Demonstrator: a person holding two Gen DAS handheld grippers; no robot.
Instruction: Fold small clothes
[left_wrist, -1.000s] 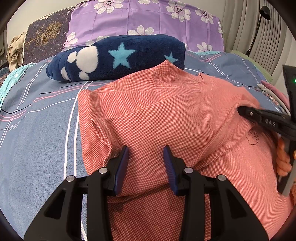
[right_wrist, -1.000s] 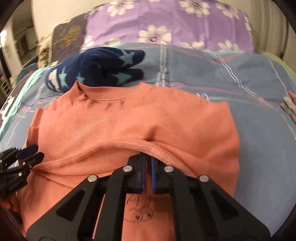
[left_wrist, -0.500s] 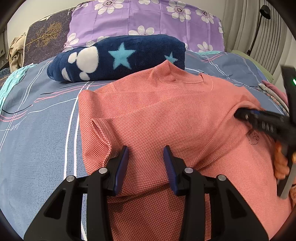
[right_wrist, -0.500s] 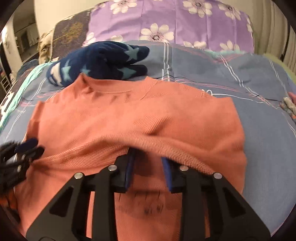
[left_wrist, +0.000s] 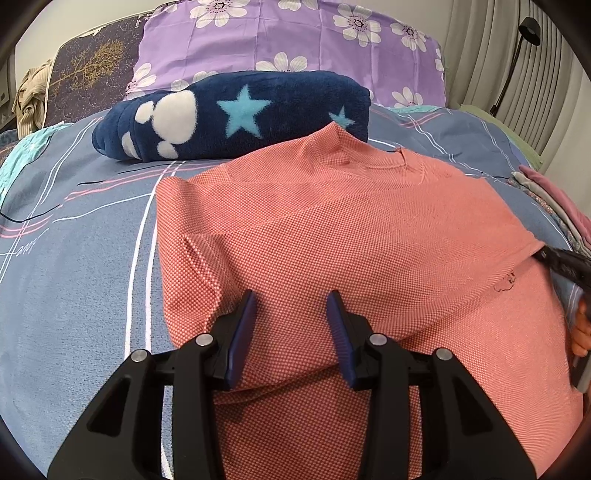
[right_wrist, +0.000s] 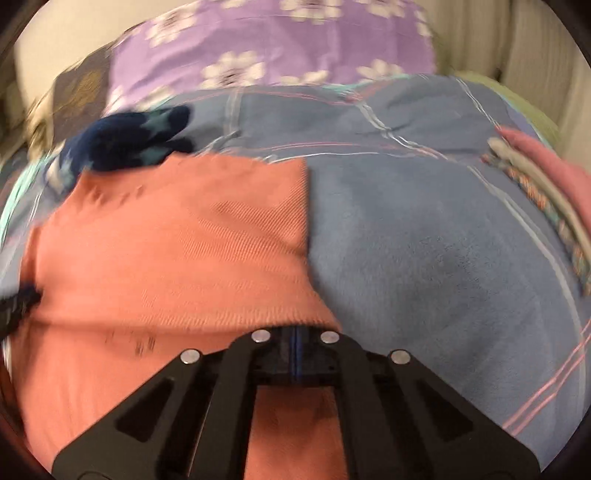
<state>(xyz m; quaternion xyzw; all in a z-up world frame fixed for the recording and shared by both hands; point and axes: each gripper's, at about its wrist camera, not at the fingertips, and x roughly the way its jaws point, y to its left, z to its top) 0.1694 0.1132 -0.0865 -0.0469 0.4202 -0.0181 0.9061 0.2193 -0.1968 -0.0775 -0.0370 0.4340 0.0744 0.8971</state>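
A salmon shirt (left_wrist: 332, 229) lies on the bed with its lower part folded up over the body. My left gripper (left_wrist: 291, 314) rests open on the fold's near edge, with cloth bulging between its blue pads. In the right wrist view the shirt (right_wrist: 177, 251) fills the left half, blurred by motion. My right gripper (right_wrist: 297, 330) is at the fold's right corner. Its jaws are closing, almost together, with the cloth edge over their tips. From the left wrist view the right gripper (left_wrist: 565, 262) shows at the shirt's right edge. The left gripper (right_wrist: 18, 306) shows at the far left.
A navy star blanket (left_wrist: 236, 114) lies folded just beyond the shirt collar, with a purple flowered pillow (left_wrist: 288, 40) behind it. A stack of folded clothes (right_wrist: 546, 177) sits at the right. The blue striped bedsheet (right_wrist: 424, 240) lies to the shirt's right.
The right gripper opened off the fold's middle, slid right along the edge to the shirt's right corner and closed again. The left gripper stayed put and open.
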